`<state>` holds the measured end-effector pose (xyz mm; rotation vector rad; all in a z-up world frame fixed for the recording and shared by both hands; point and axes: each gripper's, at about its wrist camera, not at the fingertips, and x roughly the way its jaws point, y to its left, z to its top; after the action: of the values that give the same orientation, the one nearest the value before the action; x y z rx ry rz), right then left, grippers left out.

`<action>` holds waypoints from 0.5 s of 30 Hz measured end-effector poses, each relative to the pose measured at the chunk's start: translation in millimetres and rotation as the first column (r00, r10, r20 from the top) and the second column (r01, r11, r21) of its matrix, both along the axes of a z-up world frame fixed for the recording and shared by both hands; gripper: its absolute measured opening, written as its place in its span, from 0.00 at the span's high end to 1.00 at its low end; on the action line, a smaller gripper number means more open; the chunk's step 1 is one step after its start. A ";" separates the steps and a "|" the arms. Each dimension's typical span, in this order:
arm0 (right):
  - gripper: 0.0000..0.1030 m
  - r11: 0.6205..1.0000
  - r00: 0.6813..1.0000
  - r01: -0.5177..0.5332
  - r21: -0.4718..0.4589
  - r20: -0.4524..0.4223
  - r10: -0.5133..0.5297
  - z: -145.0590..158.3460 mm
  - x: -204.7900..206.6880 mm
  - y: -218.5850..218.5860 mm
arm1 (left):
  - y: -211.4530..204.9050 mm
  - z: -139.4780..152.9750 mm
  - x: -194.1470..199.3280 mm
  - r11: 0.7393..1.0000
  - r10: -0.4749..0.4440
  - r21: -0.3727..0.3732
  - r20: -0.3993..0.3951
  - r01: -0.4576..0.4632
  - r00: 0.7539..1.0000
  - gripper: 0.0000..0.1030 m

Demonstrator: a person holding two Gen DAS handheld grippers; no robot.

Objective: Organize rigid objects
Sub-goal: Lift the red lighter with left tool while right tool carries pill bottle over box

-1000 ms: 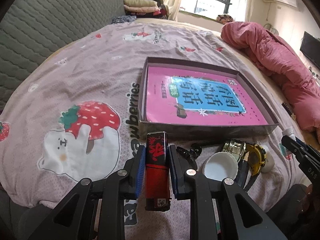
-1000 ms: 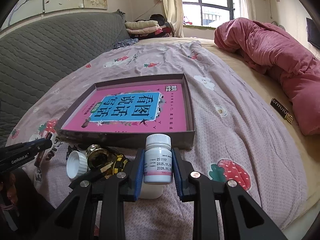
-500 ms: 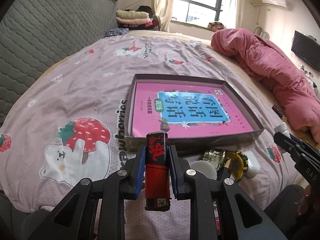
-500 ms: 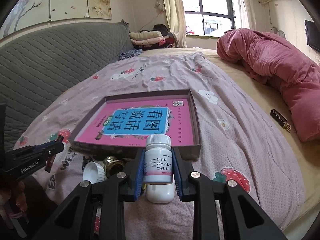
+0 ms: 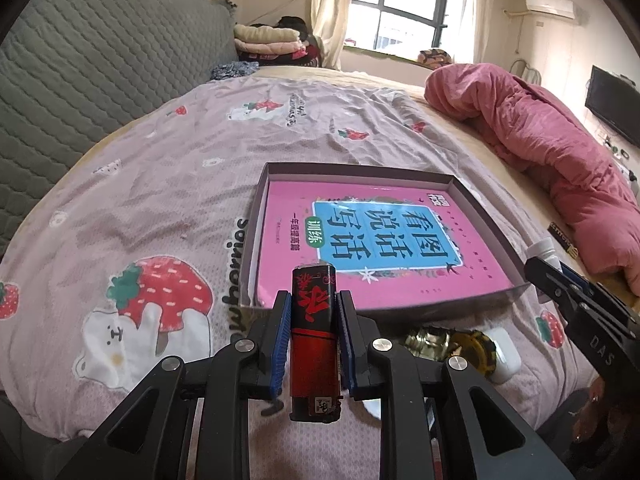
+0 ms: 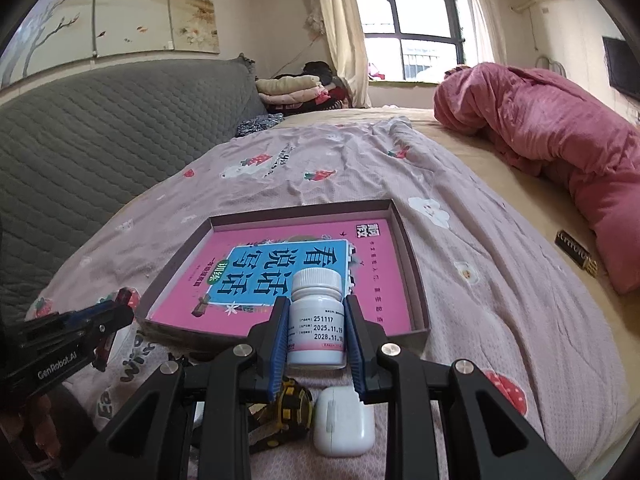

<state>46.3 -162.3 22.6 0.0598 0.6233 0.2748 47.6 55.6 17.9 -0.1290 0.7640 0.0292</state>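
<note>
My left gripper (image 5: 313, 308) is shut on a red and black lighter (image 5: 313, 332), held upright above the bed's near edge. My right gripper (image 6: 316, 316) is shut on a white pill bottle (image 6: 317, 320) with a printed label. Just beyond both lies a shallow grey box (image 5: 258, 216) (image 6: 416, 276) holding a pink book (image 5: 384, 248) (image 6: 280, 276). On the sheet below the grippers lie a white earbud case (image 6: 344, 420) (image 5: 505, 354), a yellow and black watch (image 6: 294, 402) (image 5: 478, 346) and a brass-coloured piece (image 5: 422, 338). Each gripper shows at the edge of the other's view: the right gripper (image 5: 568, 284), the left gripper (image 6: 80, 328).
The bed has a pale purple strawberry sheet (image 5: 160, 184). A pink quilt (image 5: 552, 148) is bunched at the right, with a small dark bar (image 6: 576, 252) beside it. A grey padded headboard (image 5: 80, 80) runs along the left. Folded clothes (image 6: 296, 88) lie at the far end.
Both grippers have risen a little with their objects and tilted up, so more of the room shows. The box and loose items now sit lower in both views.
</note>
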 end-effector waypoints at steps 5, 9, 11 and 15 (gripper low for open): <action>0.74 1.000 1.000 -0.013 -0.009 0.015 0.013 -2.5 10.5 1.3 | 0.8 -3.2 14.4 1.000 0.004 -0.016 -0.008 -0.004 1.000 0.78; 0.74 1.000 1.000 -0.005 -0.004 0.016 0.005 -4.4 20.9 -2.6 | -2.2 -4.3 25.1 1.000 -0.010 -0.011 -0.012 0.010 1.000 0.78; 0.74 1.000 1.000 -0.002 0.000 0.021 0.002 -4.5 25.4 -3.6 | -3.8 -6.1 31.1 1.000 -0.012 -0.010 -0.021 0.011 1.000 0.78; 0.74 1.000 1.000 0.005 -0.007 0.022 -0.004 -8.5 32.8 -7.4 | -5.5 -10.6 41.9 1.000 -0.018 -0.007 -0.032 0.018 0.999 0.78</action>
<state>79.1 -169.8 14.1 0.0517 0.6016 0.2687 89.5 50.0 7.3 -0.1282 0.7969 0.0115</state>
